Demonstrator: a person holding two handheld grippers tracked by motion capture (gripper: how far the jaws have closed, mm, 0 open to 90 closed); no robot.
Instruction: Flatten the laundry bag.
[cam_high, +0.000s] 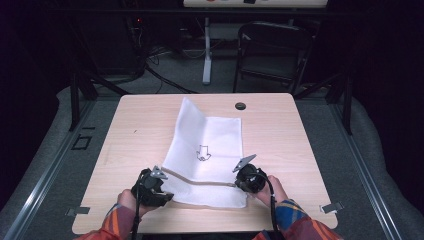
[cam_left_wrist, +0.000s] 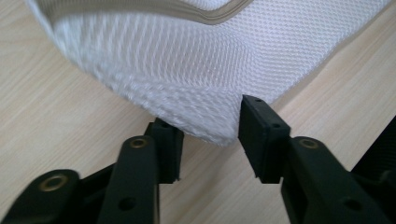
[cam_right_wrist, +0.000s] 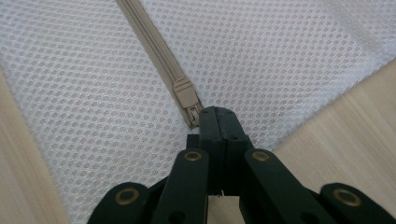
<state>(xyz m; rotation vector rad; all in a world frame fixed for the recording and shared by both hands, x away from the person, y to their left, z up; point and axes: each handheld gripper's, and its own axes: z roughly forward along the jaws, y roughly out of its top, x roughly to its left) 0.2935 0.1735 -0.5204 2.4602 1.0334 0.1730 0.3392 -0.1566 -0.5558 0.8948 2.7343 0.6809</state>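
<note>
While both grippers work at the table's (cam_high: 280, 112) near edge, the left gripper (cam_left_wrist: 212, 135) stands partly open, the mesh bag's (cam_high: 212, 135) near-left corner between its pads, not pressed. The right gripper (cam_right_wrist: 215, 114) is closed on the zipper pull (cam_right_wrist: 187, 100), at the zipper's (cam_high: 200, 181) right end. Beyond, the bag stretches up the table's middle, its far-left flap raised.

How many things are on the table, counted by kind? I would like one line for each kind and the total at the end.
White mesh bag with a beige zipper: 1
Black grippers, left gripper and right gripper: 2
Small dark round cap set in the table near the far edge: 1
Total: 4
</note>
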